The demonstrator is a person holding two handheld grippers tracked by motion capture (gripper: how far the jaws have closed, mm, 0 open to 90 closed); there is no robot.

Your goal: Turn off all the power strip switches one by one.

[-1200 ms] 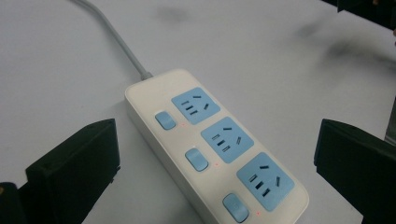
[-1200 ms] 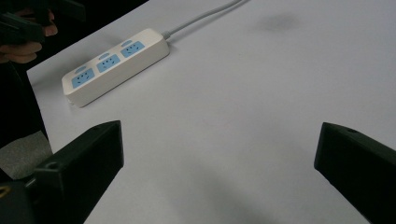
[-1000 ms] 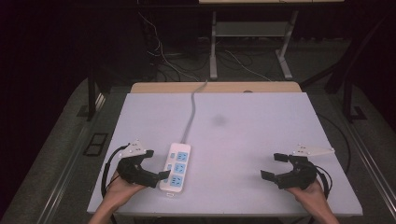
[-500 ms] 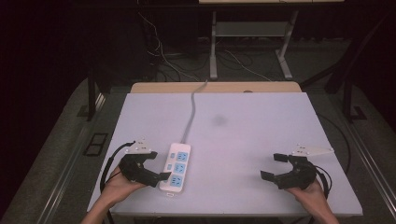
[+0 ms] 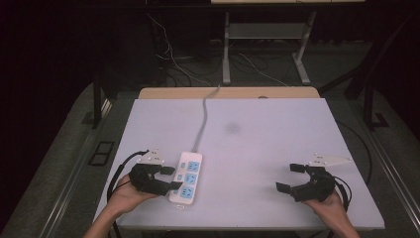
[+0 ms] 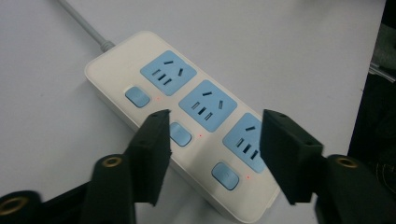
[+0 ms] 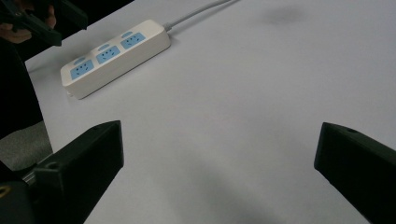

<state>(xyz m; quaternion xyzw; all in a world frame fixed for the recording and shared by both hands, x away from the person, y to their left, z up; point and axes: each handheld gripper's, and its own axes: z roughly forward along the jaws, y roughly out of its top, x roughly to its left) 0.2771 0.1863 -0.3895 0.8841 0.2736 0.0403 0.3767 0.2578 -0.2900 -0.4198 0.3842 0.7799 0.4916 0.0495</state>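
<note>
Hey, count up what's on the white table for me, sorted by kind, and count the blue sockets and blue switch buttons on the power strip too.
Power strip: 1
Blue sockets: 3
Blue switch buttons: 3
Handheld grippers: 2, the left gripper beside the strip, the right gripper apart from it
Total: 3 things on the table, plus 6 blue parts

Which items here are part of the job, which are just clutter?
In the job:
- power strip, white with blue sockets
- left claw, jaws just been closing, nothing pressed between them
- its grey cord

Lying about:
- right claw, open, idle
- floor cables
</note>
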